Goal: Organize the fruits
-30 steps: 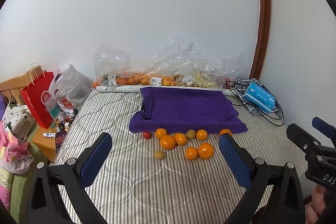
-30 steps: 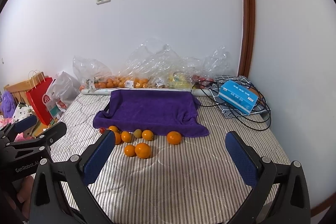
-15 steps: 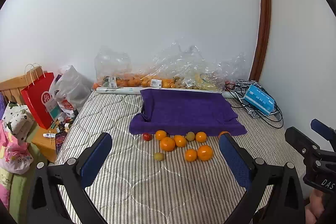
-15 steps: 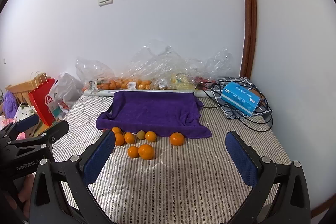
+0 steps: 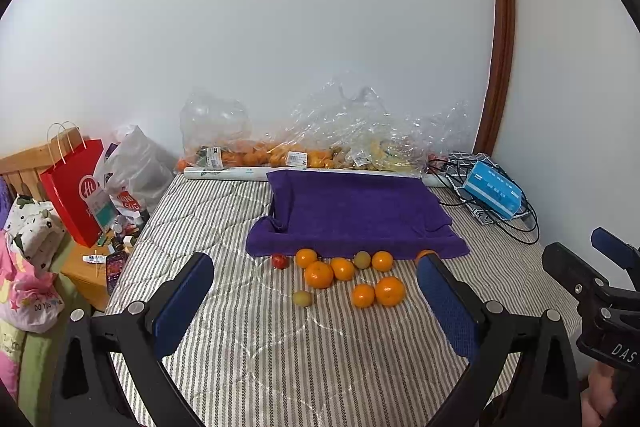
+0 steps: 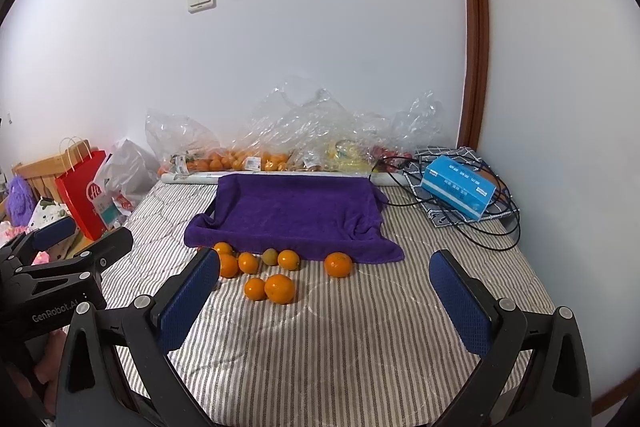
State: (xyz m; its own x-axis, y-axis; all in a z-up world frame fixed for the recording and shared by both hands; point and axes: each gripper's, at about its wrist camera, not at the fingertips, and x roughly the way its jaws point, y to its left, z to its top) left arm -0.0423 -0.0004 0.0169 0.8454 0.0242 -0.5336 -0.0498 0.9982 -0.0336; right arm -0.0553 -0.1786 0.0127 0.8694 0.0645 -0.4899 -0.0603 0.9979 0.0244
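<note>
Several oranges point(image 5: 319, 274) lie on the striped mattress point(image 5: 280, 359) in front of a purple towel point(image 5: 356, 211) draped over a tray. Among them are a red fruit point(image 5: 280, 261) and two greenish ones point(image 5: 302, 298). In the right wrist view the same oranges point(image 6: 280, 289) and towel point(image 6: 296, 207) appear, with one orange point(image 6: 338, 264) apart to the right. My left gripper point(image 5: 316, 303) is open, held back from the fruit. My right gripper point(image 6: 326, 299) is open too, with nothing between its fingers. Each gripper shows at the edge of the other's view.
Clear plastic bags of fruit point(image 5: 320, 147) line the wall behind the towel. A blue box point(image 6: 460, 191) sits on black cables at the right. A red paper bag point(image 5: 76, 191) and clutter stand off the mattress's left edge. Walls close the back and right.
Both views have tilted up slightly, so the fruit and towel sit a little lower in the frames. Both grippers stay open, and no fruit has moved.
</note>
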